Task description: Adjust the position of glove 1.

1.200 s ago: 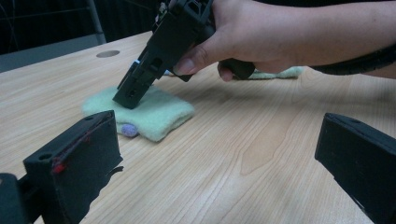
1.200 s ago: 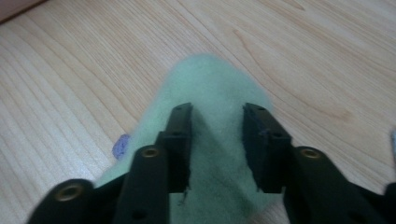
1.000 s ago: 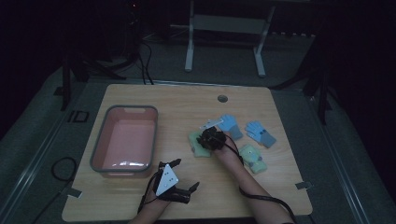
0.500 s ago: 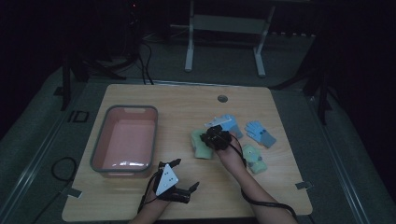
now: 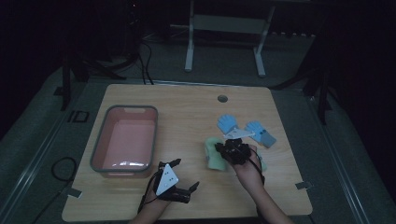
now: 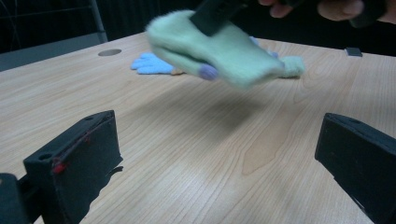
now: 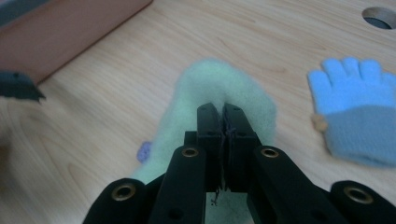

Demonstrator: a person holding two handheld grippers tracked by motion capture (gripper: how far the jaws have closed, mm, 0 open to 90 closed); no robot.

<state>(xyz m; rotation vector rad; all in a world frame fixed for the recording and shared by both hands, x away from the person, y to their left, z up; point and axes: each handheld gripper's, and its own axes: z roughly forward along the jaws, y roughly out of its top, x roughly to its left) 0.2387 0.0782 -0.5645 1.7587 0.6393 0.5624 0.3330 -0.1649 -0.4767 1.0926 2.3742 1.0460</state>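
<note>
Green glove pinched by right tongs, lifted off table.

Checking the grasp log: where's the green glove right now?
The green glove hangs off the table, pinched in the right gripper, right of the pink bin and near the blue gloves.

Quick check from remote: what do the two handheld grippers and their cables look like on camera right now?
Both are black two-jaw tools. The left gripper carries a pale grey three-cornered plate on top, and a dark cable trails from it. Its jaws are blocky black slabs with small red marks on one. The right gripper has black linkage arms with brass-coloured rivet holes; forearms look bare.
</note>
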